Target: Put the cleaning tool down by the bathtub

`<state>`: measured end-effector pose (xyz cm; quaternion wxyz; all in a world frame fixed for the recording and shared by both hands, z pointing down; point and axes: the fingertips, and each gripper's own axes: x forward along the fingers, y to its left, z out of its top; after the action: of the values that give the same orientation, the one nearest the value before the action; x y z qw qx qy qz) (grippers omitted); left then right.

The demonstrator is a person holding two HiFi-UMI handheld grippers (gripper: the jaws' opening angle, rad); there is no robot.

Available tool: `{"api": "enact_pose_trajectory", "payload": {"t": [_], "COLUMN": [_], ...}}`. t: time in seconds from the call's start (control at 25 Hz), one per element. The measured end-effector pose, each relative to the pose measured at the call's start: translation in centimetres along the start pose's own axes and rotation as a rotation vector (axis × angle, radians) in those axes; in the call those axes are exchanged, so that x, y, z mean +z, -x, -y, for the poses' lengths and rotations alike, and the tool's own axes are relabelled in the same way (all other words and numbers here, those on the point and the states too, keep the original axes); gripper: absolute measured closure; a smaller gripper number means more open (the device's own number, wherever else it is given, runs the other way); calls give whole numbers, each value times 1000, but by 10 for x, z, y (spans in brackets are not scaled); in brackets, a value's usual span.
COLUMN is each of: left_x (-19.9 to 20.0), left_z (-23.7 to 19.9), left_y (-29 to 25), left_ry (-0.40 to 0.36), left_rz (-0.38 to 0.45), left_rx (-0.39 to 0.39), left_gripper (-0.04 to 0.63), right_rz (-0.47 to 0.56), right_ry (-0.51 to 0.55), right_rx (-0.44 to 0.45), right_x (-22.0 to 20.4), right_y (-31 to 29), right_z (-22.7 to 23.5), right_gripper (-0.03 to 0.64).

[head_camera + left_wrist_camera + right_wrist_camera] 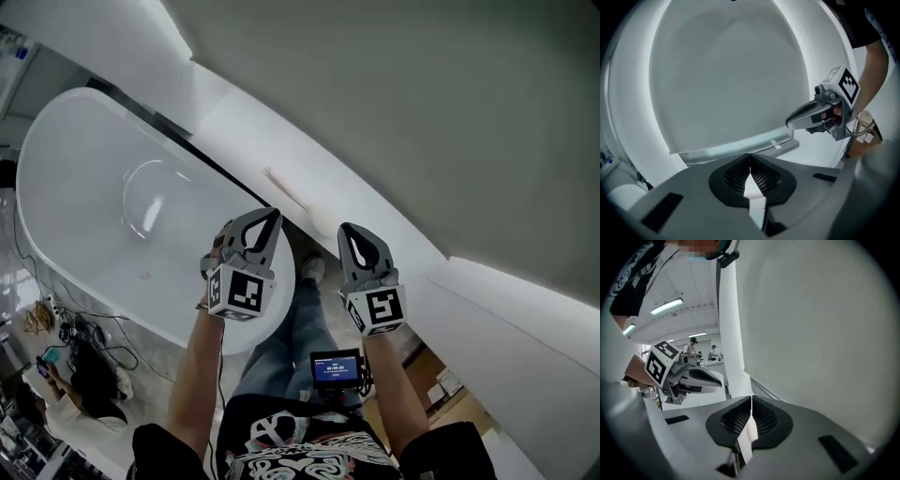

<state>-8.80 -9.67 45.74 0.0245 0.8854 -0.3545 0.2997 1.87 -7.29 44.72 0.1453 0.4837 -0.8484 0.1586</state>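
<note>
The white oval bathtub [112, 197] fills the left of the head view and most of the left gripper view [726, 70]. A thin pale stick-like thing, probably the cleaning tool [284, 187], lies on the white ledge [328, 178] beside the tub's rim. It lies just beyond both grippers, and neither touches it. My left gripper [272, 217] is raised over the tub's near end. Its jaws meet with nothing between them [750, 161]. My right gripper [349, 231] is held up beside it, also shut and empty [751, 404]. Each gripper shows in the other's view: the right gripper [820, 112] and the left gripper [689, 376].
A grey wall [422, 103] rises behind the ledge. A seated person [56, 384] and loose cables [84, 328] are on the floor at the lower left. A small screen [336, 367] hangs at my chest. A cardboard box [862, 129] stands to the right, and people [693, 345] stand far off.
</note>
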Motion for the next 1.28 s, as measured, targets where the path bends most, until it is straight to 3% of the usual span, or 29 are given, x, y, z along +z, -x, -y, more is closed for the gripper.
{"api": "enact_pose_trajectory", "payload": {"t": [0.16,0.36,0.52,0.88,1.04,1.16,1.28], "left_x": [50,117,154,220,249,263,264], "left_z": [-26,-32,-32,-41,-38,-39,-47], "left_y": [35,83,114,179,192,197,202], "left_ry": [40,96,82,135,119,66,121], "left_rz": [36,137,185,303,370,430,468], "left_rx": [63,101,135,256,259,283,299], "left_gripper": [578,580,580,579,580,580,579], "right_rz": [52,119,159,241,269,285,300], "right_ry": [17,58,70,27,49,50,57], "right_rx": [9,32,48,77,86,89,92], "right_x": [62,133,175,235,252,260,266], "right_y": [18,50,67,112,117,116,115], "right_z": [-4,-15,-22,-26,-33,-33,-35], "right_gripper": [589,589,589,589,590,590,590]}}
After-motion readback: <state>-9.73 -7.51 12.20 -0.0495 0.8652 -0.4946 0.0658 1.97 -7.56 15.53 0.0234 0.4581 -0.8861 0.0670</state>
